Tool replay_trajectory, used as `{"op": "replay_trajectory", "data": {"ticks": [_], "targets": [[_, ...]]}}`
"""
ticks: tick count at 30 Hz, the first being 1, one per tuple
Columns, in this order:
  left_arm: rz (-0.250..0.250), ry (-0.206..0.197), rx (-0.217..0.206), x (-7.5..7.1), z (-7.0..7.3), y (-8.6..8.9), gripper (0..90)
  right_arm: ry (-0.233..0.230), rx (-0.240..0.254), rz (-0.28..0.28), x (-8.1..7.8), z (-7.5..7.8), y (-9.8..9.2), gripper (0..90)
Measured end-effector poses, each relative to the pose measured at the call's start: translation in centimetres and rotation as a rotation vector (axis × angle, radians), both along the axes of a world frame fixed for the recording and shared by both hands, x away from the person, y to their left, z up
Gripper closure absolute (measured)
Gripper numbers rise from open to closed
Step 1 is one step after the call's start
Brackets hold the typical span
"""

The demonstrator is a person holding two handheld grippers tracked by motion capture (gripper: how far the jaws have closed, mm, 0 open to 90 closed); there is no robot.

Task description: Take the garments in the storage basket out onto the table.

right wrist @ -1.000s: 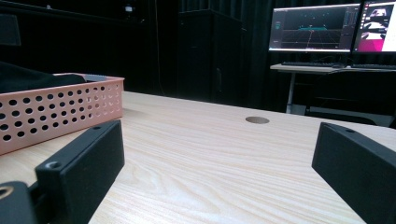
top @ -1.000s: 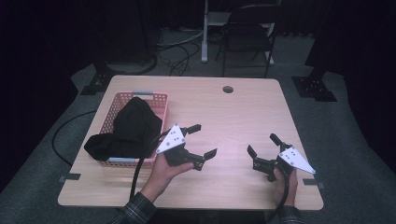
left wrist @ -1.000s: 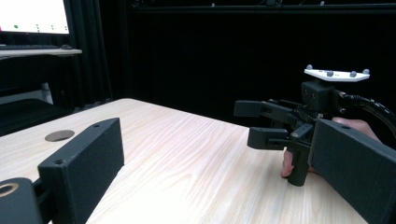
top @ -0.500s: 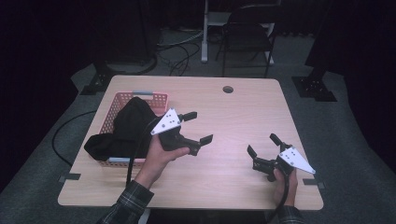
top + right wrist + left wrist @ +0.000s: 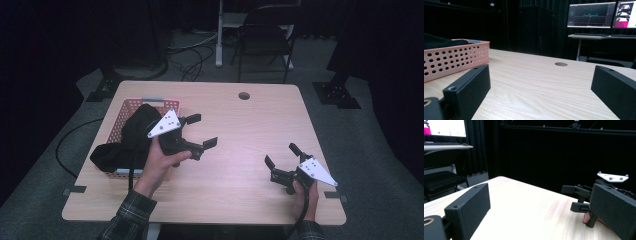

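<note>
The black cloth (image 5: pixel 127 142) lies in the pink basket (image 5: pixel 152 104) at the left of the surface (image 5: pixel 240 130), and part of it hangs out over the basket's near edge. The left gripper (image 5: pixel 197 131) has lifted and moved toward the basket since a second ago; then it sat lower, nearer the person. Now it hangs just beside the cloth, with its fingers spread wide and nothing in them. I think this means the hand is getting ready to go for the cloth (it has not touched it yet).

The right gripper (image 5: pixel 280 159) has stayed where it was, low at the right of the surface, well apart from the basket. Its fingers are spread wide too, with nothing in them.

Farther out, there is a small round hole (image 5: pixel 244 95) near the far edge. A dark chair (image 5: pixel 265 35) stands behind the surface.

Nothing stands between the left gripper and the cloth. The basket wall could get in the way of a low grab.
</note>
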State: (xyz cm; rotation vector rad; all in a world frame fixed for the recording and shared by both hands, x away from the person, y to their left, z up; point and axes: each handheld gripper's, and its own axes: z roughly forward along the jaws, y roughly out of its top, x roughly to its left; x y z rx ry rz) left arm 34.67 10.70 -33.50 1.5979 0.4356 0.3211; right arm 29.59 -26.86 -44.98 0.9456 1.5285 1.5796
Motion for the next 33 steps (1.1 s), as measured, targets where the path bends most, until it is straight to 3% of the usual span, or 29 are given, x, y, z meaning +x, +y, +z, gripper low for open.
{"op": "replay_trajectory", "data": {"ticks": [14,33], "targets": [[-0.031,0.012,0.031,0.2,0.5,1.2,2.9,0.0,0.001,-0.012,0.0,0.0,0.0,1.9],[-0.019,0.009,0.045,1.2,1.4,3.7,2.8,0.0,0.003,-0.024,0.0,0.0,0.0,1.9]]}}
